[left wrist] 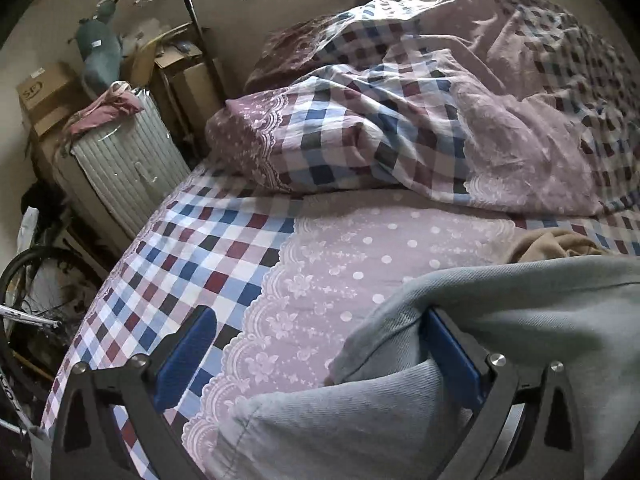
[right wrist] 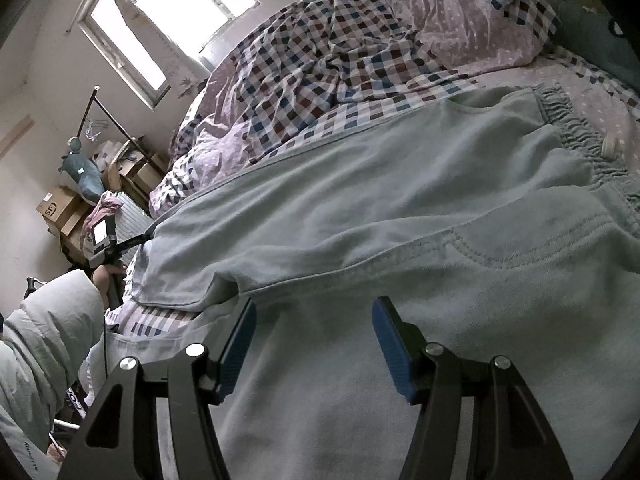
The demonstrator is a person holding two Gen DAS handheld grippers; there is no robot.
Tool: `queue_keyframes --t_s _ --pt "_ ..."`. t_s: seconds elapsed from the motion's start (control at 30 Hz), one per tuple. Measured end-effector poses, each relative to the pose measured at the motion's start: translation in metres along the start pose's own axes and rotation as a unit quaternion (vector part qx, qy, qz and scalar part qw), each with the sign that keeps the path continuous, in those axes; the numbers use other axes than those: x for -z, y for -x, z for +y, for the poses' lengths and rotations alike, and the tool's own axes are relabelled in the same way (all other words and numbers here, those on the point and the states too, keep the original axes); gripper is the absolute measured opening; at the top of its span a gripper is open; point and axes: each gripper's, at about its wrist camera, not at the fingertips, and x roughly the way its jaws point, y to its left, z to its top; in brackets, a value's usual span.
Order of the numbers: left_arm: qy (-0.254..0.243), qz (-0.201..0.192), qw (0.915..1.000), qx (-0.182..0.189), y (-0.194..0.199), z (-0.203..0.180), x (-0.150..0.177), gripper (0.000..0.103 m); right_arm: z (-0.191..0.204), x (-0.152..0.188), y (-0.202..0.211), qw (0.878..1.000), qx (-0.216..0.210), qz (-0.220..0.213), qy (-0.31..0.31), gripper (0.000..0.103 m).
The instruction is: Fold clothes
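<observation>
Pale blue-grey trousers [right wrist: 400, 208] with an elastic waistband [right wrist: 576, 132] lie spread across the bed. In the left wrist view their leg end [left wrist: 500, 340] lies folded at the lower right. My left gripper [left wrist: 316, 332] is open; its right finger [left wrist: 448, 344] sits in a fold of the trouser cloth, its left finger [left wrist: 188, 356] over the bedsheet. My right gripper [right wrist: 314, 320] is open and hovers just over the trousers, near a pocket seam [right wrist: 460, 240]. The left gripper also shows in the right wrist view [right wrist: 104, 240] at the trouser hem.
The bed has a checked and pink lace-print sheet [left wrist: 224, 248]. A crumpled matching duvet [left wrist: 400, 120] lies at the back. A tan garment [left wrist: 556, 244] lies by the trousers. A white radiator-like cabinet [left wrist: 128, 168], cardboard boxes [left wrist: 48, 96] and a bicycle wheel [left wrist: 36, 280] stand left of the bed.
</observation>
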Motion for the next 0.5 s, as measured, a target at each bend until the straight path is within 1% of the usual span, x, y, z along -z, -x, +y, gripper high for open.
queue_keyframes --t_s 0.13,0.2,0.23,0.27,0.33,0.37,0.4,0.43,0.47,0.5 --pt "-0.044 -0.047 0.9973 -0.037 0.021 -0.008 -0.008 0.103 0.000 0.001 -0.001 1.000 0.000 0.002 -0.001 0.064" --pt "-0.065 -0.070 0.9939 -0.055 0.031 -0.012 -0.012 0.103 0.000 0.001 -0.002 1.000 0.000 0.003 -0.001 0.064" --pt "-0.066 -0.088 0.9913 -0.072 0.039 -0.010 -0.015 0.103 0.000 0.001 -0.002 1.000 0.000 0.003 -0.001 0.064" --pt "-0.040 -0.115 0.9880 -0.096 0.048 0.000 -0.019 0.103 0.000 0.001 -0.003 1.000 0.000 0.004 -0.002 0.064" --pt "0.032 -0.136 0.9852 -0.099 0.058 0.025 -0.022 0.103 0.001 0.001 -0.003 1.000 0.001 0.004 -0.001 0.064" --pt "0.060 -0.130 0.9856 -0.090 0.057 0.035 -0.022 0.103 0.001 0.001 -0.003 1.000 0.002 0.004 0.000 0.064" --pt "0.071 -0.083 0.9923 -0.057 0.041 0.039 -0.019 0.103 0.001 0.002 -0.003 1.000 0.003 0.004 0.001 0.064" --pt "0.081 -0.037 0.9957 -0.024 0.026 0.043 -0.015 0.103 0.001 0.002 -0.003 1.000 0.003 0.004 0.001 0.064" --pt "0.092 0.010 0.9957 0.008 0.011 0.047 -0.012 0.103 0.001 0.002 -0.004 1.000 0.003 0.005 0.000 0.064" --pt "0.101 0.055 0.9927 0.037 -0.005 0.049 -0.007 0.101 0.000 0.002 -0.004 1.000 0.003 0.005 -0.001 0.064"
